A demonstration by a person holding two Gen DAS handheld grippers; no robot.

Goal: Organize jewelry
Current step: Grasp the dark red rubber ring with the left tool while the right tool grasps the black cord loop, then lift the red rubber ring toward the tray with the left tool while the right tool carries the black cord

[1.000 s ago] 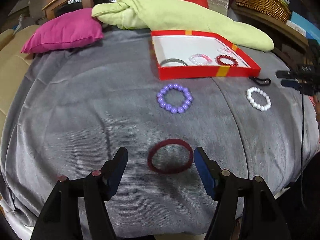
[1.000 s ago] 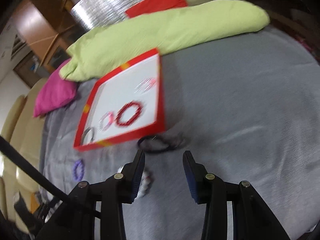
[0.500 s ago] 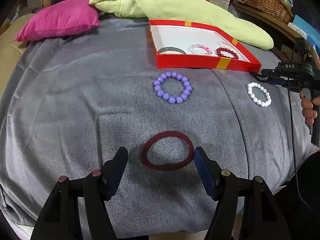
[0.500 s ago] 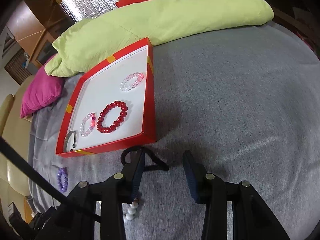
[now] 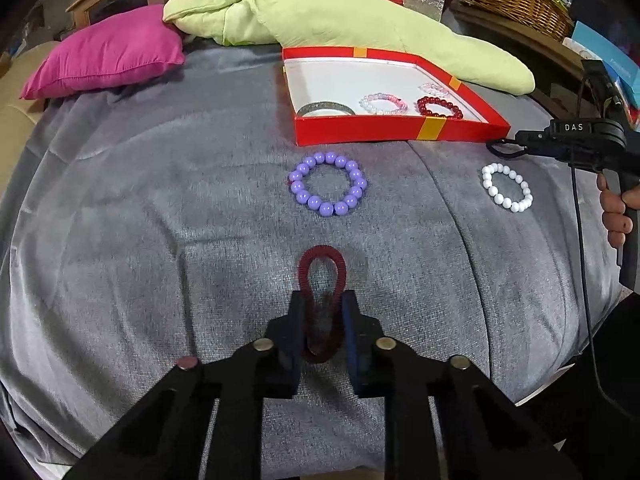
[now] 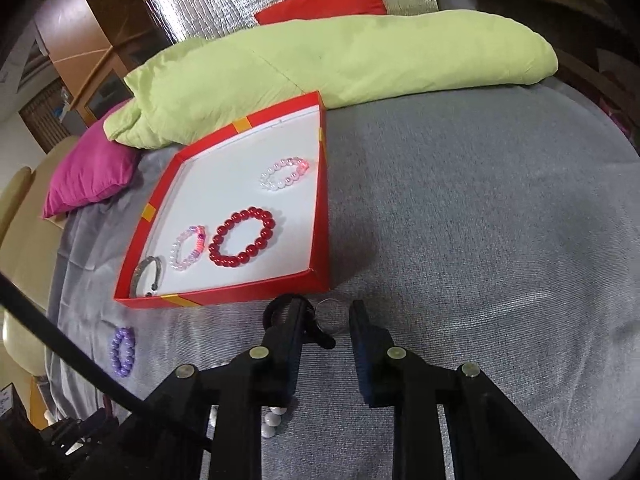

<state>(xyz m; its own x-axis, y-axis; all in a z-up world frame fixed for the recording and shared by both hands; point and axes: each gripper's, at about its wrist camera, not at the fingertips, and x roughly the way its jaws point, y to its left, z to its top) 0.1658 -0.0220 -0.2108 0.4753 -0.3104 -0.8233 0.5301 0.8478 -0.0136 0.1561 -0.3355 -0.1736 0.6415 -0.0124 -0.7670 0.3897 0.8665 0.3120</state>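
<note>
Left gripper (image 5: 322,312) clamped on dark red band (image 5: 322,268), squeezing it into a narrow loop; purple bead bracelet (image 5: 328,184) ahead. Right gripper (image 6: 326,320) jaws apart, straddling black ring (image 6: 276,312), red box (image 6: 320,216) just ahead.

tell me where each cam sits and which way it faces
Left wrist: on the left gripper, facing across the grey bedspread toward the red box; its fingers pinch the maroon band.
Right wrist: on the right gripper, angled down at the box's near corner; fingers open around a black clasp.
Shared: red box, purple bracelet, green pillow.
</note>
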